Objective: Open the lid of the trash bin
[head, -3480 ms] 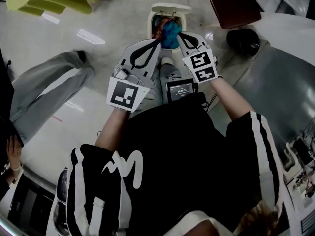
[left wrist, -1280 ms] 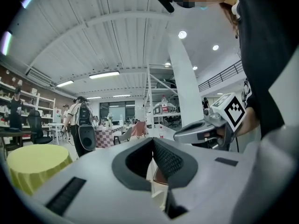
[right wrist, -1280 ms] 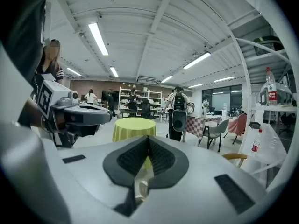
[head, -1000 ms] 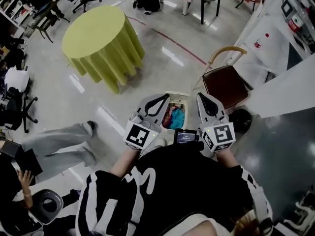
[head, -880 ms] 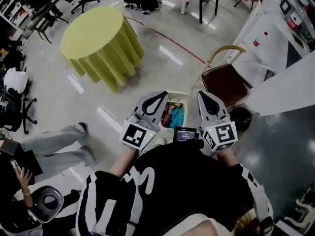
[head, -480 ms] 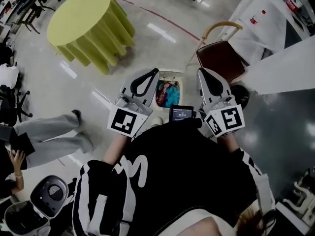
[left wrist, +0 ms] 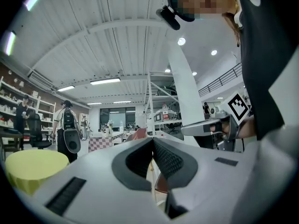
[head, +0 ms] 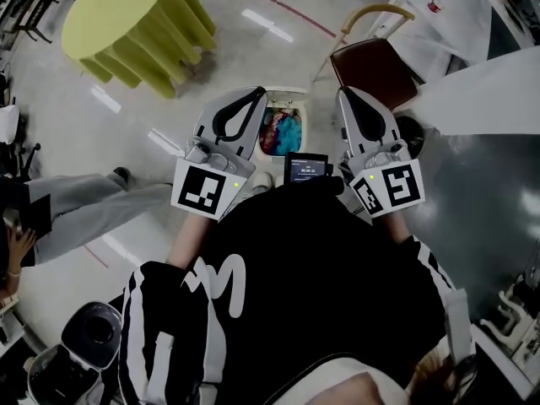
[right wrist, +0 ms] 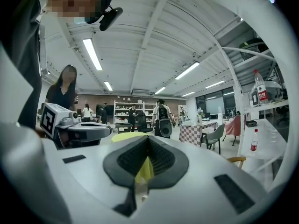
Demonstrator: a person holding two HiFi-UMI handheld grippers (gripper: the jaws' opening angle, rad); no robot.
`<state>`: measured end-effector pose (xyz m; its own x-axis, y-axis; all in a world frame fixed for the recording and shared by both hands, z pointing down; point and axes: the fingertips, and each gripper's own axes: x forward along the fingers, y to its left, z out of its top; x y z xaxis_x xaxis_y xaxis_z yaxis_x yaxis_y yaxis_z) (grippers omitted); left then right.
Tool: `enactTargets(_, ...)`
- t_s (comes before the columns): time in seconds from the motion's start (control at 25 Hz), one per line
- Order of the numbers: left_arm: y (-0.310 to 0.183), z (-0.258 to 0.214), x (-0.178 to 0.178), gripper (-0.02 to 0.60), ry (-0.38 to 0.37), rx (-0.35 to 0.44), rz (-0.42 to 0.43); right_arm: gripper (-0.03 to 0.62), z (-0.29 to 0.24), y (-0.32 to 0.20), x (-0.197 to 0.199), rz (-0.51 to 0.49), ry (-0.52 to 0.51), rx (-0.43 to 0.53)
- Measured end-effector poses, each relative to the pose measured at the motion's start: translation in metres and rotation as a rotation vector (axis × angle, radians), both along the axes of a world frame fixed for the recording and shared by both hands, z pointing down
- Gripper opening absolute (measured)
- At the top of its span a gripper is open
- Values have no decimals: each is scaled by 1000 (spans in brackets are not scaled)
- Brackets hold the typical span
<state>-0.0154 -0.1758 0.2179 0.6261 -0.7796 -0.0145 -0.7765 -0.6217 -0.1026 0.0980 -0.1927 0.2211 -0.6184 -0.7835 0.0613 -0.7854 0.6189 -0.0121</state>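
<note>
We found no writing we could read: the digits on the small screen (head: pixel 305 167) at the person's chest were too small; the red label on the clear bottle (right wrist: pixel 258 91) was blurred; each marker cube bore only black-and-white squares. The white trash bin (head: pixel 301 129) stood on the glossy grey floor (head: pixel 211 49), between the two tools in the head view; its lid (head: pixel 288 94) stood up at the far rim, with blue and red contents showing inside. The left hand-held gripper (head: pixel 258 92) had its ribbed dark pads pressed together on nothing; the right hand-held gripper (head: pixel 344 93) was likewise closed and empty. A round table (head: pixel 126 15) draped in yellow-green cloth stood well apart.
</note>
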Motion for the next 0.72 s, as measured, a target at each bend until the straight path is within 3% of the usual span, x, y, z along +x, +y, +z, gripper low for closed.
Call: enactTargets(0.72,1,1,-6,9,30,-12,-10,9,4,4,-4,-5,1,-2)
